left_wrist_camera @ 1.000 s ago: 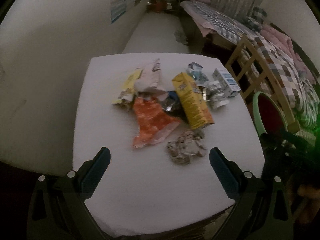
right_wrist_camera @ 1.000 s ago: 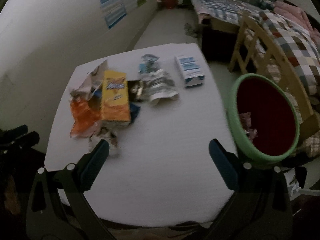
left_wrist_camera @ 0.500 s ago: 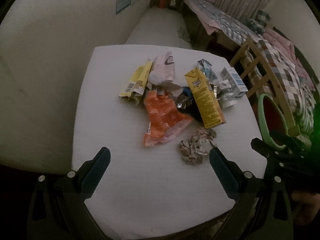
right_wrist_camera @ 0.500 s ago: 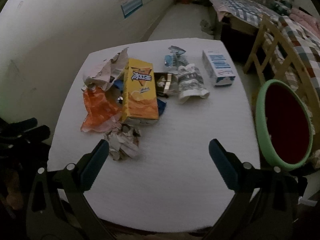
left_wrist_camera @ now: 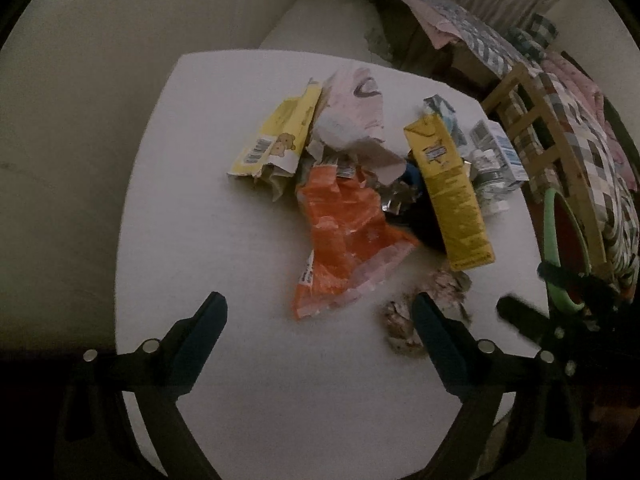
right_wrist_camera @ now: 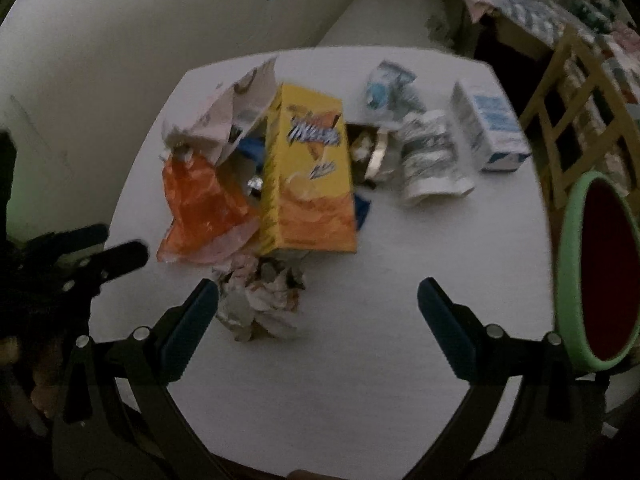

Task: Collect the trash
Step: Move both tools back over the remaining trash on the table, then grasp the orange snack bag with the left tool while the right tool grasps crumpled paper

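A pile of trash lies on the white table [left_wrist_camera: 200,220]: an orange wrapper [left_wrist_camera: 344,232], a yellow carton [left_wrist_camera: 452,196], a yellow bear-print bag [left_wrist_camera: 276,140] and a crumpled paper ball [left_wrist_camera: 450,286]. My left gripper [left_wrist_camera: 318,308] hovers low over the table with its jaws closing. The wrapper's lower end lies between them, untouched, and the paper ball is partly hidden behind the right finger. My right gripper [right_wrist_camera: 318,292] is open above the paper ball [right_wrist_camera: 260,300], which sits by its left finger, just below the carton [right_wrist_camera: 308,184].
A green-rimmed bin [right_wrist_camera: 568,264] with a red inside stands off the table's right edge. A wooden chair [right_wrist_camera: 580,92] and a bed are behind it. A white-and-blue box [right_wrist_camera: 488,120] and a crushed white wrapper [right_wrist_camera: 428,160] lie at the pile's right. A wall runs along the left.
Both grippers have come down closer to the pile. The right one swung left, so the paper ball now lies between its fingers. The left jaws have narrowed a little.
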Tool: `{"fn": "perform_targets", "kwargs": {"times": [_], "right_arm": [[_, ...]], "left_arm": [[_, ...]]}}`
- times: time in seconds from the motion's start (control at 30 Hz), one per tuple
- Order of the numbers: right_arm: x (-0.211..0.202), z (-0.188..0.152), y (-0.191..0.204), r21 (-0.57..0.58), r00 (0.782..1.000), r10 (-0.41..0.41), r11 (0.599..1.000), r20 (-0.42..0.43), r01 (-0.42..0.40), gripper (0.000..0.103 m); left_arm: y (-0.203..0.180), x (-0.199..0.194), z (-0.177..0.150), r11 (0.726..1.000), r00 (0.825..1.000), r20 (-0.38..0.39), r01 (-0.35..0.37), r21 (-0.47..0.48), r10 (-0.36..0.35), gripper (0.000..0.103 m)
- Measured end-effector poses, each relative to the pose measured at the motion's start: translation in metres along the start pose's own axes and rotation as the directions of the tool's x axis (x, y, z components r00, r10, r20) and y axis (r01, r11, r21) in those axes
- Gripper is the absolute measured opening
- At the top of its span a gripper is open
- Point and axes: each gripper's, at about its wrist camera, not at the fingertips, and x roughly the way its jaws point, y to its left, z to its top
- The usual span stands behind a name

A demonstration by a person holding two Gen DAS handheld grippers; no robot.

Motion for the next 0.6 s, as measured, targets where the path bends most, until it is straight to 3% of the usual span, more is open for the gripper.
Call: {"fn": "perform_targets", "kwargs": {"times": [0.37, 0.47, 0.53, 0.6], "right_arm": [[0.043, -0.013, 0.023, -0.042, 0.994, 0.045, 0.998, -0.097, -0.049, 0.098], [0.047, -0.013, 0.025, -0.035, 0.994, 0.052, 0.998, -0.099, -0.056, 0.086], [0.049, -0.014, 0.025, -0.024, 0.991, 0.078, 0.996, -0.112, -0.082, 0.071], [0.050, -0.016, 0.025, -0.015, 0.989, 0.097, 0.995, -0.115, -0.099, 0.061]], "left_arm": [[0.004, 0.046, 0.025, 0.998, 0.995, -0.074, 0.058, -0.026, -0.060, 0.066], [0.002, 0.055, 0.030, 0.997, 0.993, -0.090, 0.072, -0.029, -0.075, 0.055], [0.000, 0.061, 0.032, 0.996, 0.991, -0.105, 0.077, -0.033, -0.080, 0.044], [-0.001, 0.064, 0.032, 0.996, 0.990, -0.110, 0.084, -0.041, -0.088, 0.040]]}}
